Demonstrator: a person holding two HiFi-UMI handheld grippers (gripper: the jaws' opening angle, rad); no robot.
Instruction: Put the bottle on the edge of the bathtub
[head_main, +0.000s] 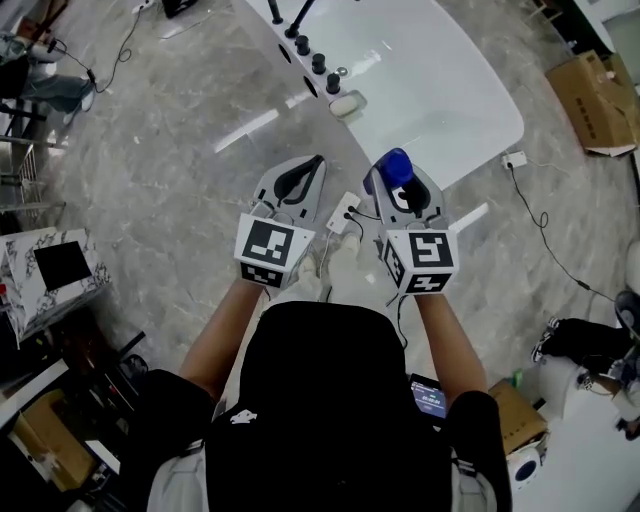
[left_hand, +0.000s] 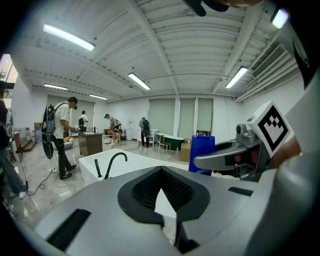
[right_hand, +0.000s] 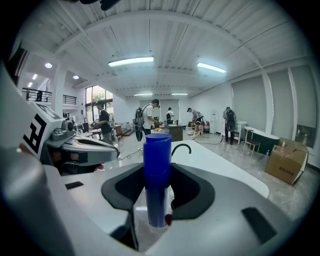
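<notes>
The blue bottle (right_hand: 157, 150) stands upright, pinched between the jaws of the right gripper (right_hand: 158, 170) — held in the air near a corner of the white bathtub (head_main: 440, 90), which has a black faucet (left_hand: 114, 161) on its rim. Alongside, the left gripper (left_hand: 161, 169) is empty — jaws pressed together.

Grey marbled stone floor (head_main: 170, 170), crossed by thin black cables (head_main: 545, 235). Brown cardboard box (head_main: 598, 100) at its right edge. Overhead, white ribbed ceiling (left_hand: 165, 55) with long lit tube lights (left_hand: 69, 37). Plain white walls (left_hand: 125, 107), tall pale-blinded windows (left_hand: 186, 116) at far end.
</notes>
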